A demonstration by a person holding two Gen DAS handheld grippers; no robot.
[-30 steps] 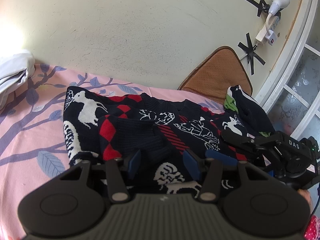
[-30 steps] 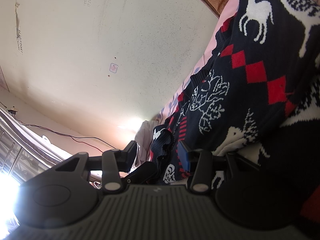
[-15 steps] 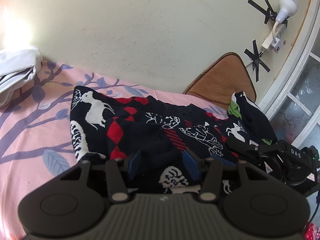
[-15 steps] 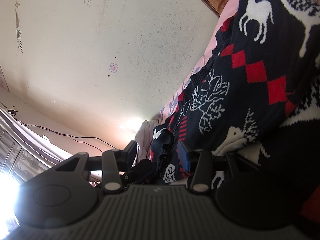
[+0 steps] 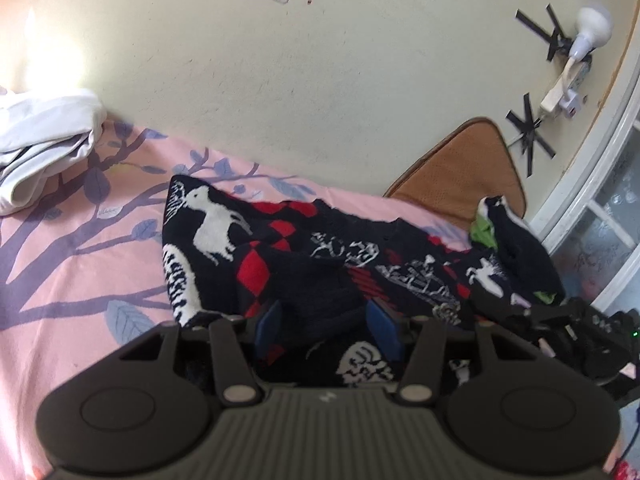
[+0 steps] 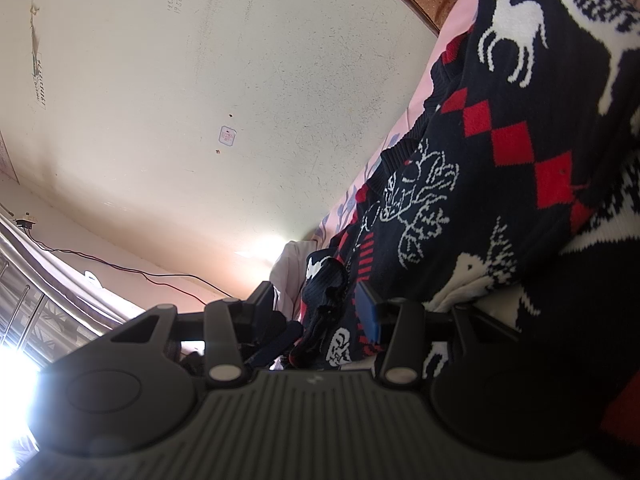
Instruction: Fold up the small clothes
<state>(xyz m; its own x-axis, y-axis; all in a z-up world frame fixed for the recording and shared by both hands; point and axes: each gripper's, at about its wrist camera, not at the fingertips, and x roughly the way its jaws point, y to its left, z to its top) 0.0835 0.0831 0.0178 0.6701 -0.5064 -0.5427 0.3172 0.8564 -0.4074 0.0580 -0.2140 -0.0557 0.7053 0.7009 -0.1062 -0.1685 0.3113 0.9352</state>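
We see the dark sweater [image 5: 304, 248] with white deer and red diamonds lying rumpled on the pink bedsheet [image 5: 72, 264] by the wall. Our left gripper [image 5: 326, 322] has its 2 blue pads pressed on a bunched dark fold of it. Whether our right gripper [image 6: 316, 306], low beside the sweater's edge, holds anything, we cannot tell.

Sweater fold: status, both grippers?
Left gripper jaws astride a dark bunch of the reindeer sweater. Right gripper low at its edge, grip unclear. Sweater rumpled on pink sheet. Nothing blocking.
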